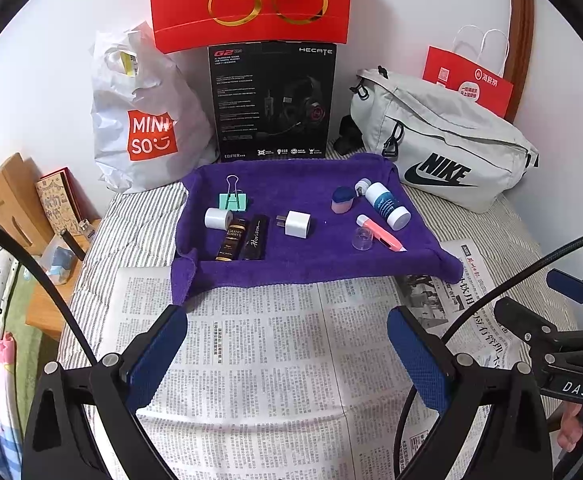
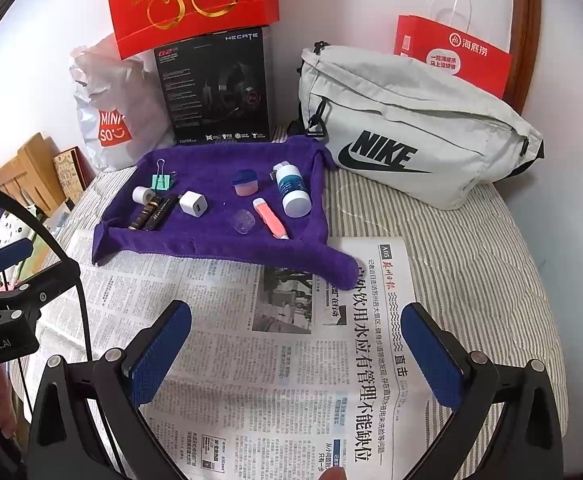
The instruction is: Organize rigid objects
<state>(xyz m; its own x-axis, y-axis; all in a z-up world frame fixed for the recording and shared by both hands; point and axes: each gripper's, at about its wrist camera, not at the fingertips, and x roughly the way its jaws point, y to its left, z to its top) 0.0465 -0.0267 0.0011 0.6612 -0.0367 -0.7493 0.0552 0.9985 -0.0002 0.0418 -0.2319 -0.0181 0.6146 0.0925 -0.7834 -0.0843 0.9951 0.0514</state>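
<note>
A purple towel (image 1: 311,256) (image 2: 219,244) lies on the bed with small objects on it: a green binder clip (image 1: 233,200) (image 2: 161,180), a white cap (image 1: 218,218), two dark tubes (image 1: 245,238) (image 2: 151,212), a white charger plug (image 1: 297,224) (image 2: 193,203), a blue-and-pink case (image 1: 342,200) (image 2: 245,182), a white bottle (image 1: 387,205) (image 2: 292,190), a pink pen (image 1: 381,238) (image 2: 271,218) and a clear cap (image 1: 362,238) (image 2: 244,222). My left gripper (image 1: 287,336) is open and empty over the newspaper. My right gripper (image 2: 297,340) is open and empty, also over the newspaper.
Newspaper (image 1: 275,360) (image 2: 259,360) covers the striped bedding in front of the towel. Behind stand a Miniso bag (image 1: 143,120), a black headset box (image 1: 273,100), a red gift bag (image 1: 251,0), a grey Nike bag (image 2: 415,128) and a red paper bag (image 2: 451,52). A wooden bedside stand (image 1: 11,200) is at left.
</note>
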